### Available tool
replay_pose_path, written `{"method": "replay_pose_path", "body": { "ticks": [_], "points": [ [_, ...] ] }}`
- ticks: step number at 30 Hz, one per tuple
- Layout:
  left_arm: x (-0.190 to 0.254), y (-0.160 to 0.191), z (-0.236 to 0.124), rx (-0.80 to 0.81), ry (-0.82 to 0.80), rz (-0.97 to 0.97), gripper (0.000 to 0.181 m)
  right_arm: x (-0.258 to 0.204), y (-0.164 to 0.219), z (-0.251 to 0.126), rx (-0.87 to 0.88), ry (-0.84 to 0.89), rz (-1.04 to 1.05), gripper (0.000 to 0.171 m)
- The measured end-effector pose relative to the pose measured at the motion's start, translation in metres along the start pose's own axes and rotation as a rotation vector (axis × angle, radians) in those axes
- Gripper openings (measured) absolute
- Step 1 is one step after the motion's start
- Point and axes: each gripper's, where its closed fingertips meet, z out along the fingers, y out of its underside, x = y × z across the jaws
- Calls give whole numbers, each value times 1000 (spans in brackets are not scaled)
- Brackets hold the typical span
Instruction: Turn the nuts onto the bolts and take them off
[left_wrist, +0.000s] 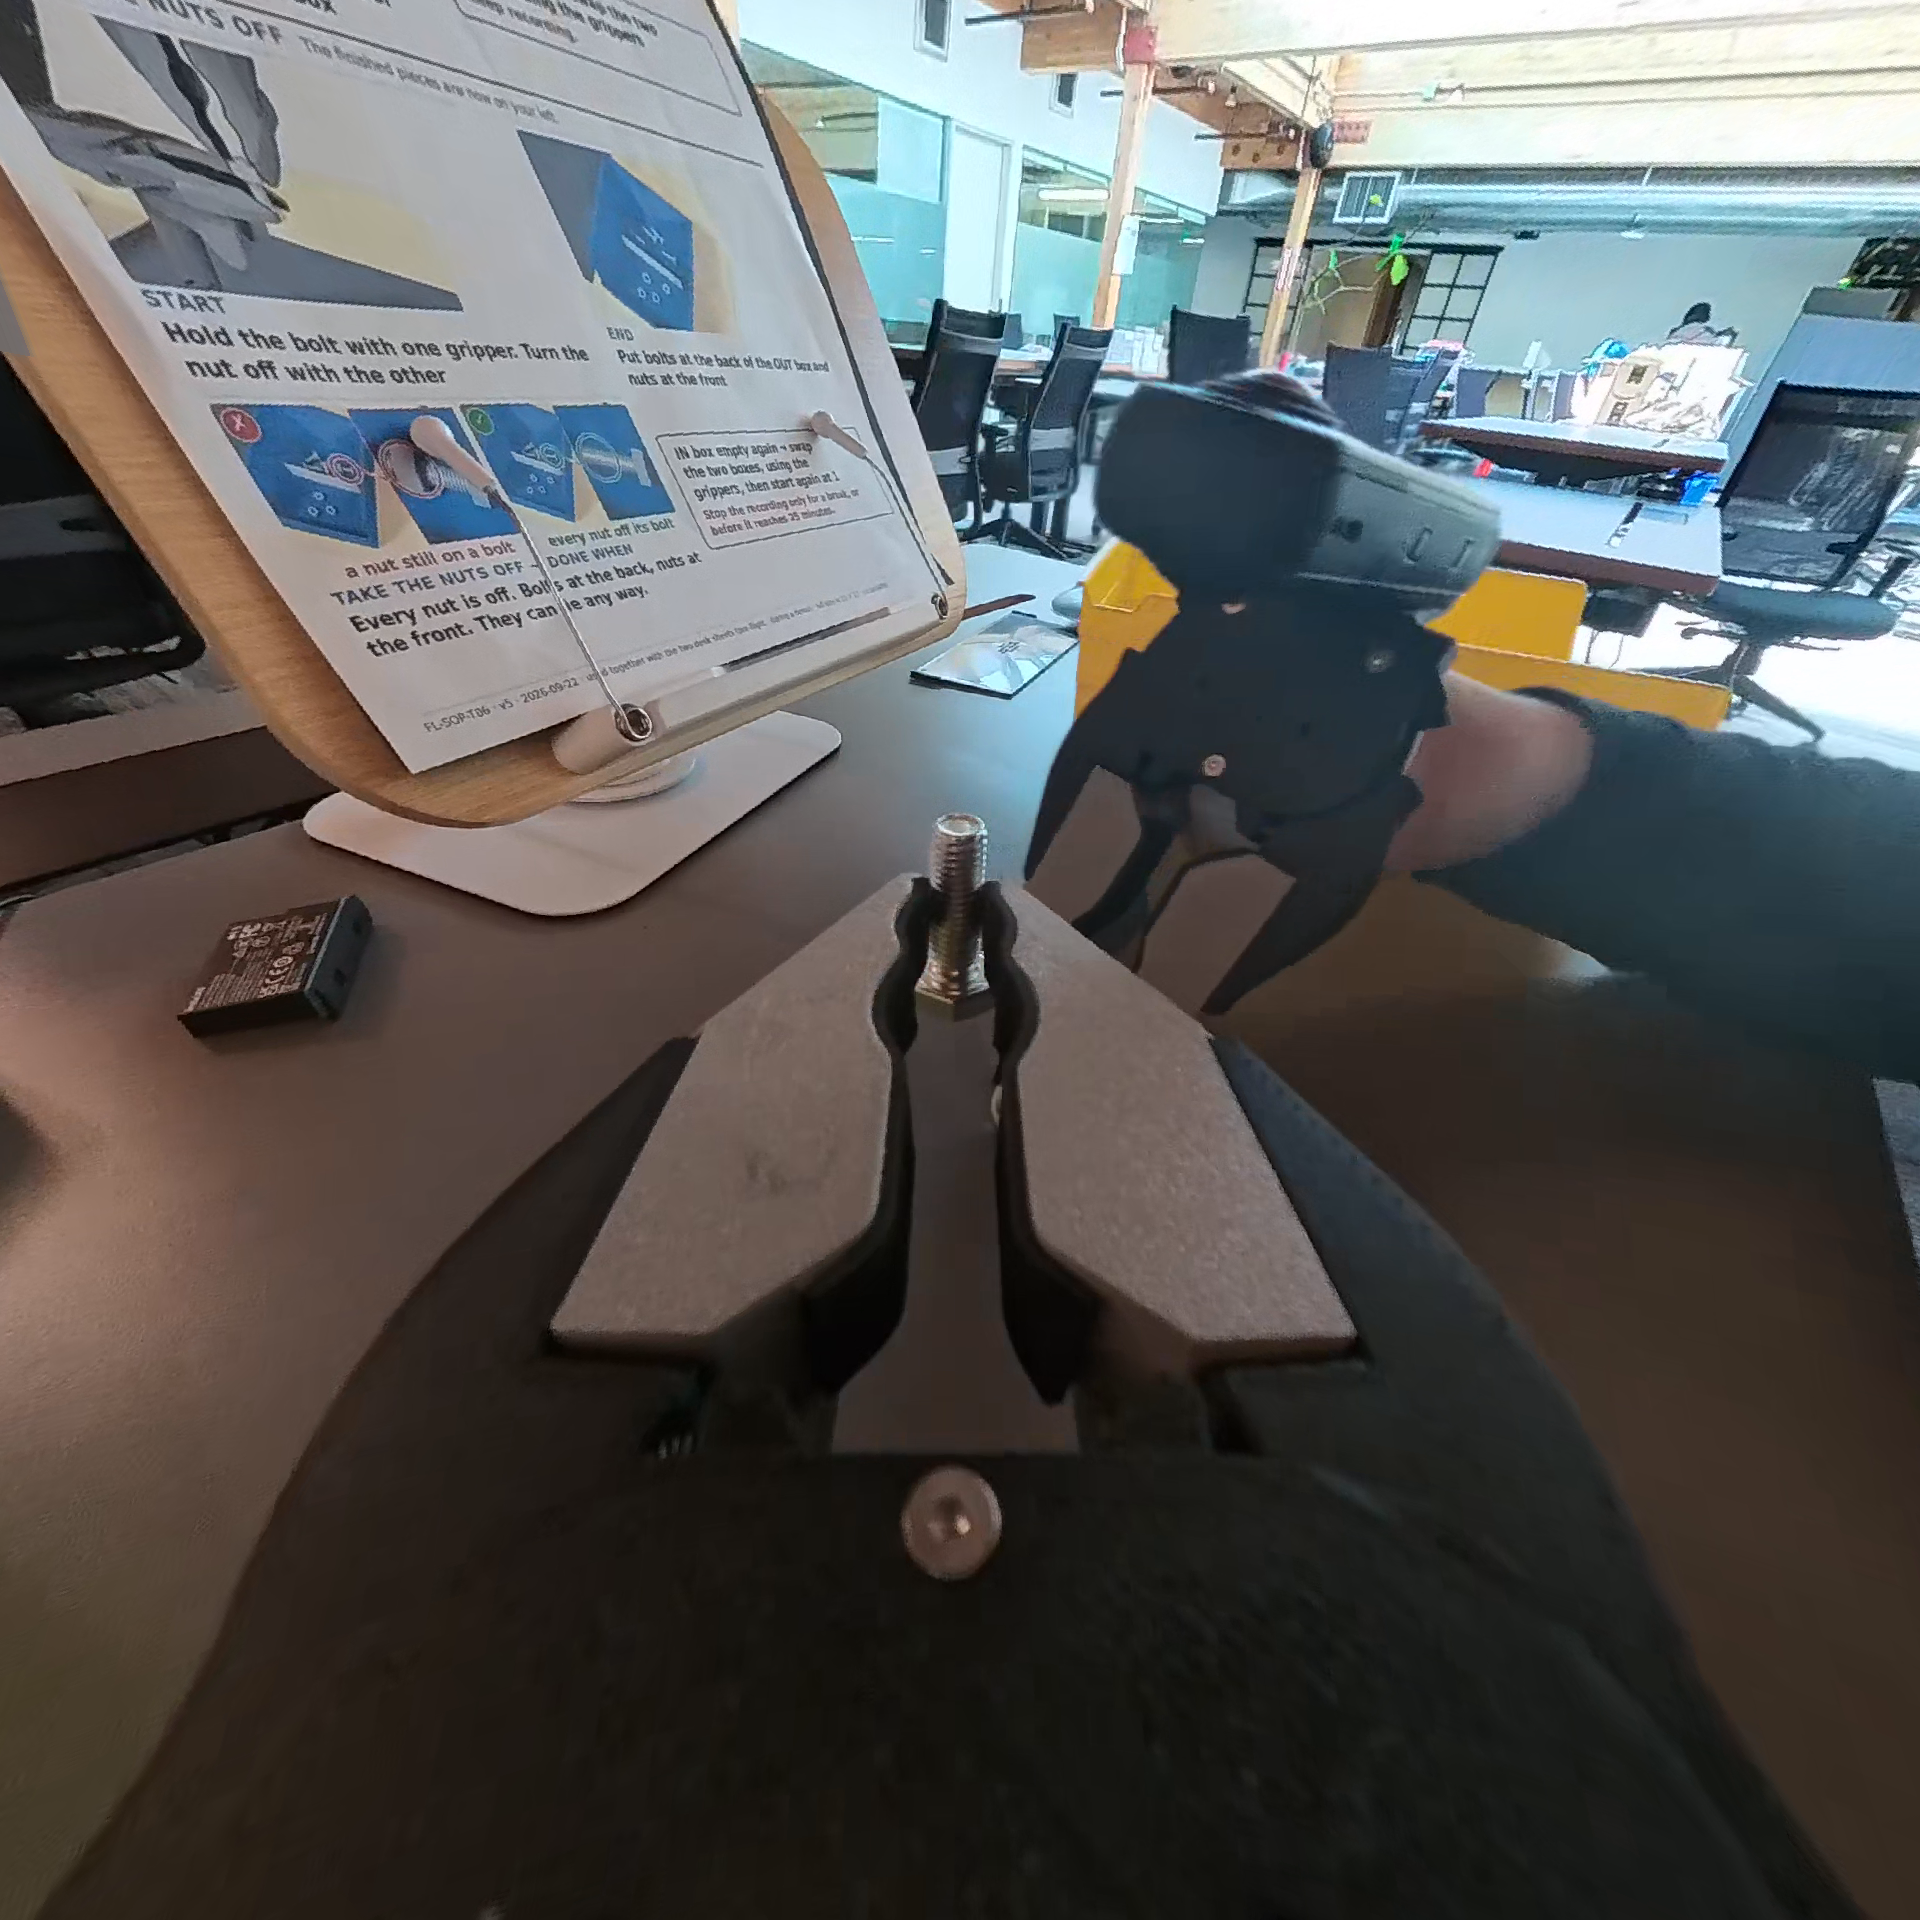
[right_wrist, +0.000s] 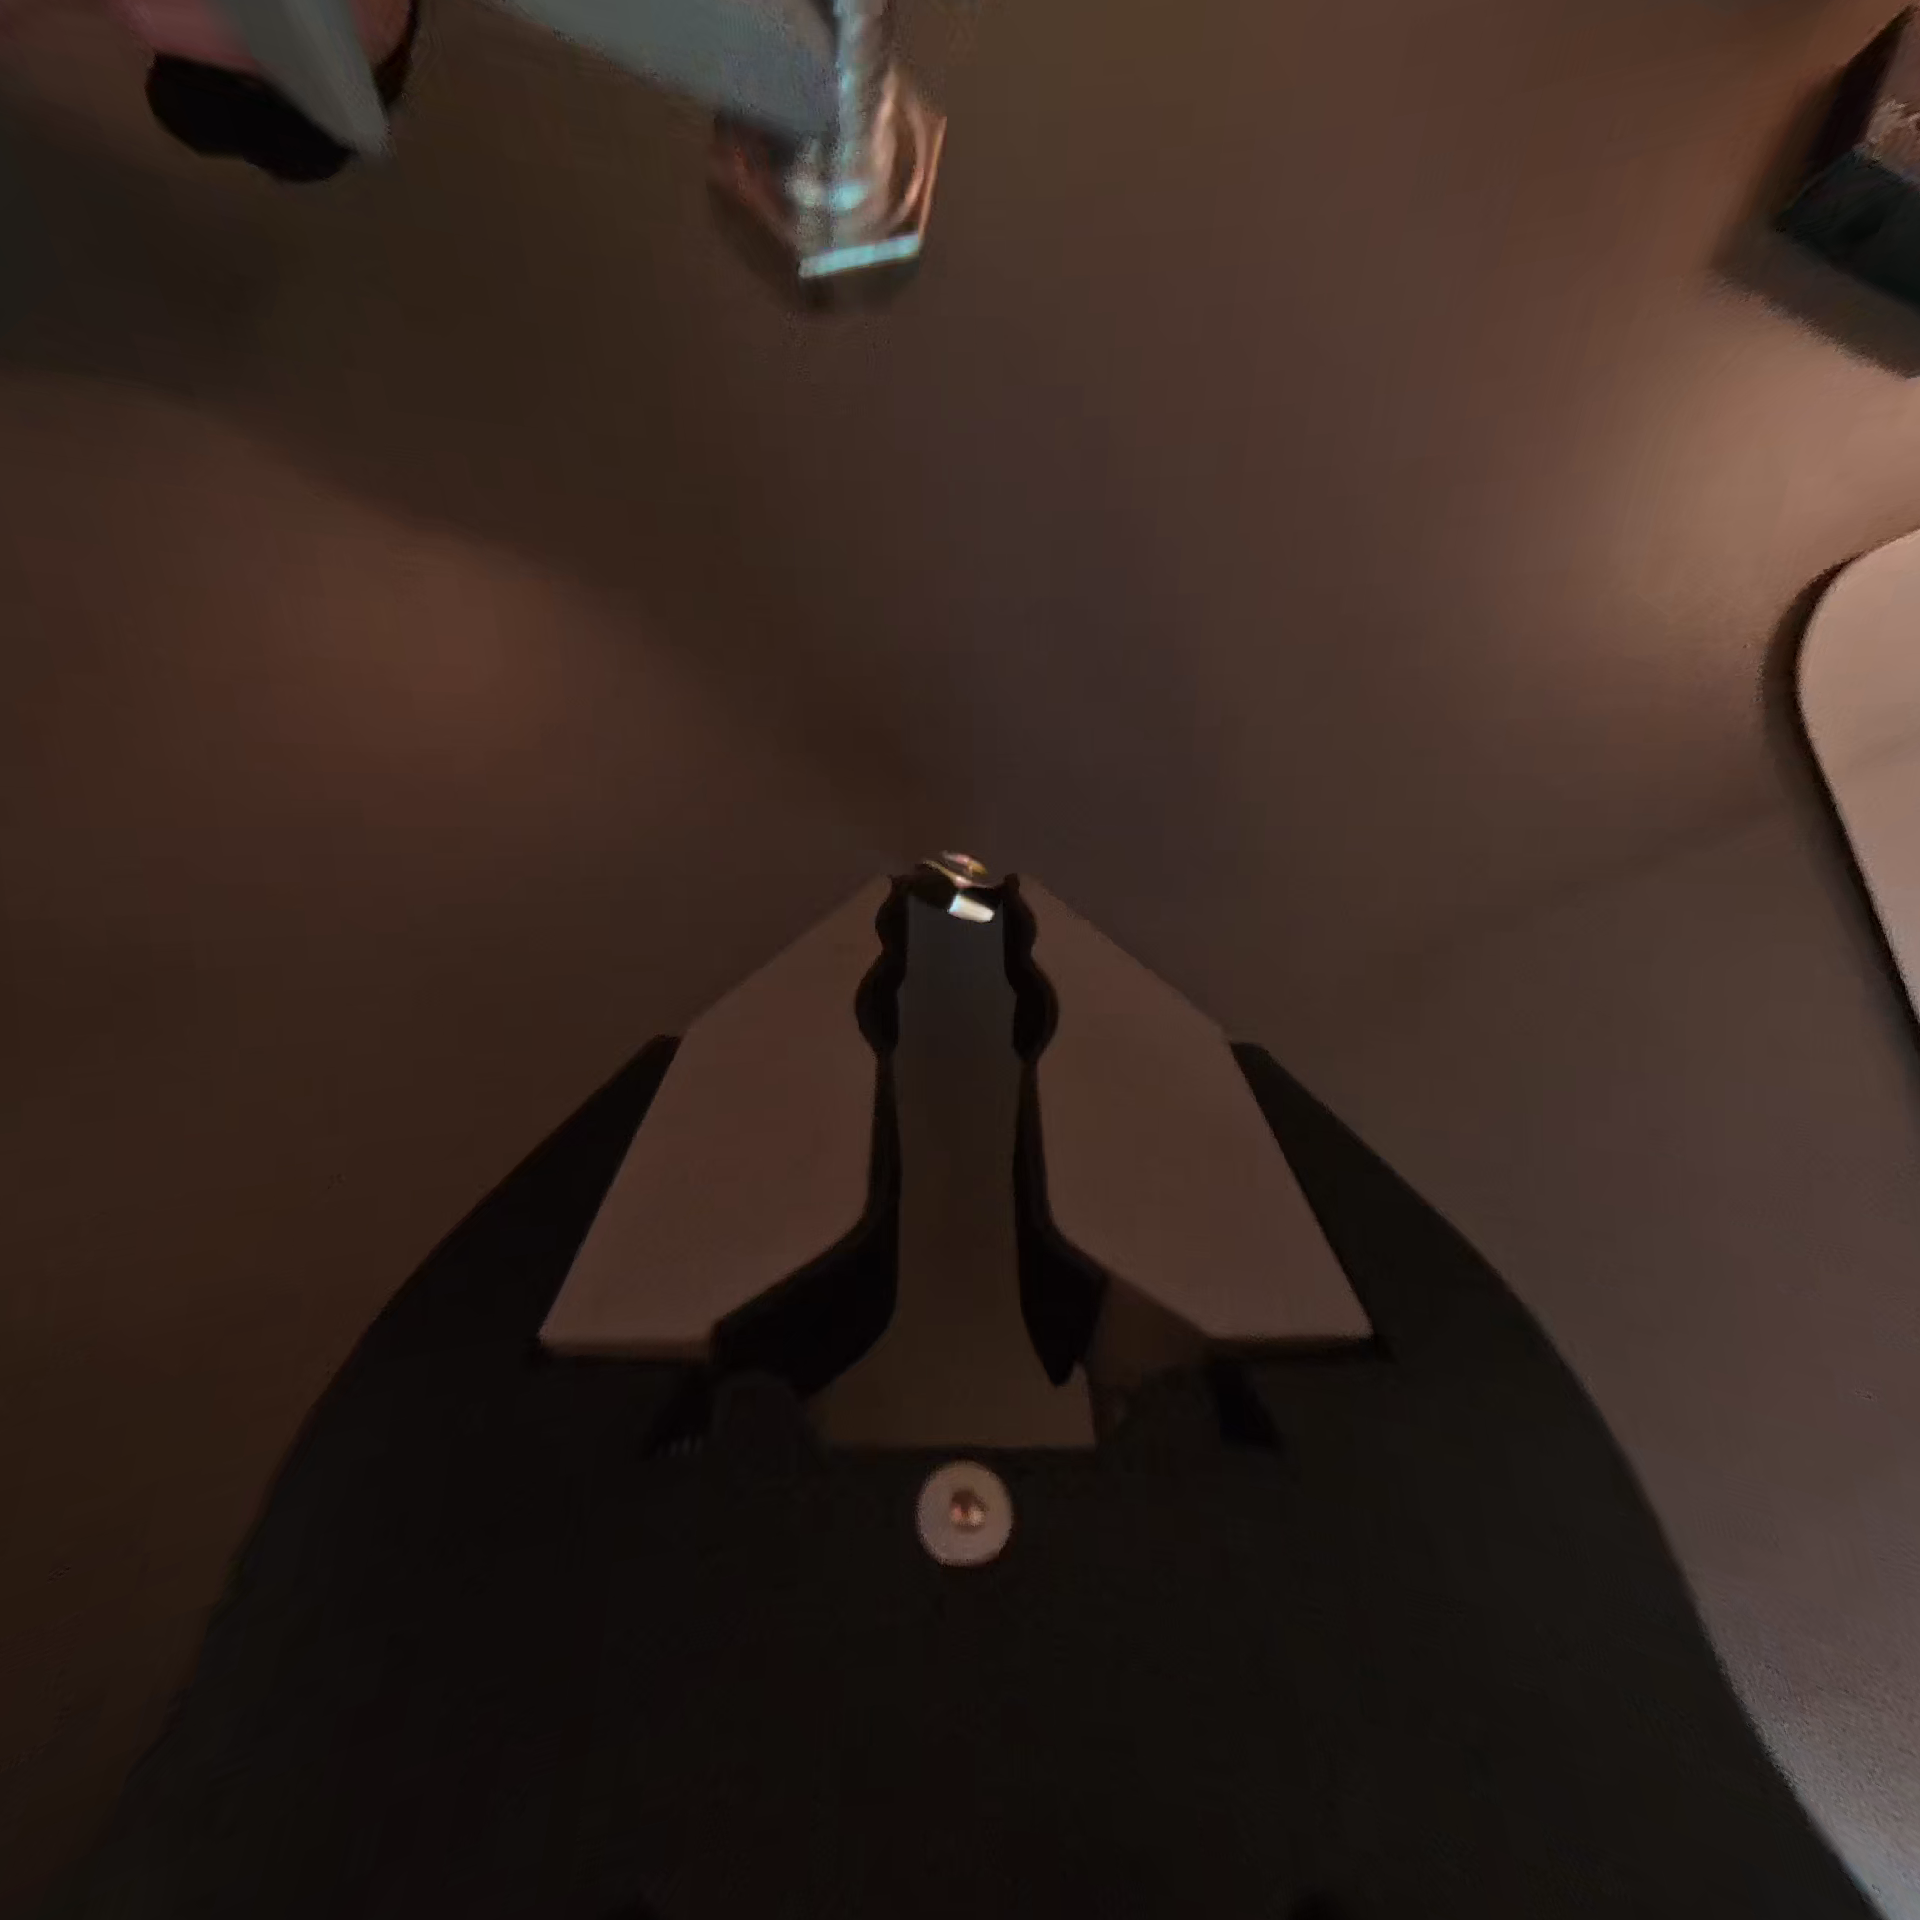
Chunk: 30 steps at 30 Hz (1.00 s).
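While the left gripper (left_wrist: 954, 940) clamped the bolt (left_wrist: 956, 914) upright above the counter (left_wrist: 416, 1195), threads bare, and the right gripper (right_wrist: 954, 902) pinched the nut (right_wrist: 961, 896) at its fingertips just beside it, the pair seemed between steps, so next the nut needed centring squarely over the bolt's tip.
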Motion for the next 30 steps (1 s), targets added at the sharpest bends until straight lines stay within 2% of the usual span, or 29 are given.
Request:
{"method": "replay_pose_path", "body": {
  "ticks": [6,30],
  "points": [
    [5,3,3,-12,16,10,7,-3,22,-7,10,8,41,14],
    [12,5,5,-19,51,31,7,-6,24,-11,76,-39,84,15]
  ]
}}
